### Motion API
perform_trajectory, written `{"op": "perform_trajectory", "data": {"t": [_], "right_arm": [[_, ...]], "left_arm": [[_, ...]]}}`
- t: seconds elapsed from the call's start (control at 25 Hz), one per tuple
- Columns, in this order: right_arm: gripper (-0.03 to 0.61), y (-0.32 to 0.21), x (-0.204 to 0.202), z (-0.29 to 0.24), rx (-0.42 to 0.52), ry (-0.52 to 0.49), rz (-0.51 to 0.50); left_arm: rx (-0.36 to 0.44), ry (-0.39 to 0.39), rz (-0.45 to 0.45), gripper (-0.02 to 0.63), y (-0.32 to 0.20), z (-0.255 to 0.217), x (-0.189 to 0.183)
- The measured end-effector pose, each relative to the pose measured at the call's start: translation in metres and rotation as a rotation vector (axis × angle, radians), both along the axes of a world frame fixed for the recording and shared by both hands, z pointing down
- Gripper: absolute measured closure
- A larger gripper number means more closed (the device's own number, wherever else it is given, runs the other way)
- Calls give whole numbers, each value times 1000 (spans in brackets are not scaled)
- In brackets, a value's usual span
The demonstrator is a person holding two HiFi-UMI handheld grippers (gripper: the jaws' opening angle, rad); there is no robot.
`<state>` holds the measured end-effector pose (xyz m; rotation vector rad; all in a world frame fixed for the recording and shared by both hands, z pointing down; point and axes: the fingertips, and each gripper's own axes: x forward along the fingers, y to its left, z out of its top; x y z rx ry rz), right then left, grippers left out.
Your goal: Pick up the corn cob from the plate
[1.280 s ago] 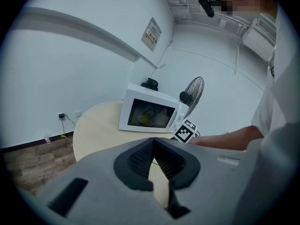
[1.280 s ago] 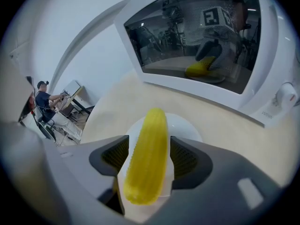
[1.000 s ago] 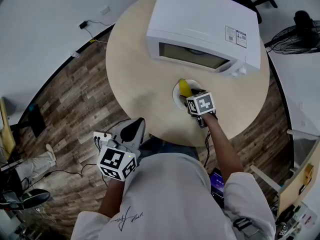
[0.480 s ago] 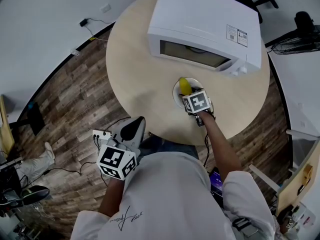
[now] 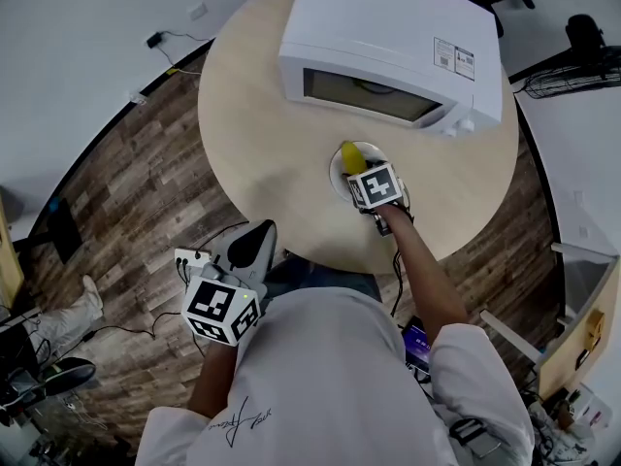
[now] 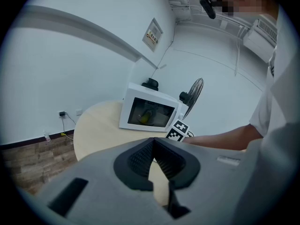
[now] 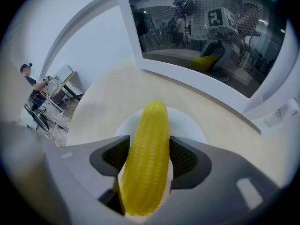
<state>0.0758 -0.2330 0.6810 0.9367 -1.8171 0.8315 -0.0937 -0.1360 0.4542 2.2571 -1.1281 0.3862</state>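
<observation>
The round table [image 5: 262,134] carries a microwave [image 5: 388,37] at its far edge. In front of the microwave door, a white plate [image 7: 190,121] is mostly hidden under the corn cob [image 7: 149,139]. The right gripper [image 7: 149,150] clamps the cob there, and I cannot tell whether the cob touches the plate. The left gripper [image 6: 153,149], pinched together on nothing, hangs beyond the table's near edge.

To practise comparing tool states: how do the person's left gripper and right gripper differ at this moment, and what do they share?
1. The right gripper is shut on the corn cob; the left gripper is shut on nothing.
2. The right gripper reaches over the plate on the table; the left gripper is held off the table, over the floor.
Both carry a marker cube.
</observation>
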Motion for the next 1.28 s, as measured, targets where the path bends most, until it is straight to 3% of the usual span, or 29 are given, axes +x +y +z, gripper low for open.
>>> {"op": "perform_trajectory", "data": {"t": [0.32,1.28], "right_arm": [[301,0,2,1,-22,-11,-38],[305,13,13,-11,-82,-82,5]], "left_arm": [[3,3,2,615,-2,0,1],[17,21,46,615,-8,-1,6]]}}
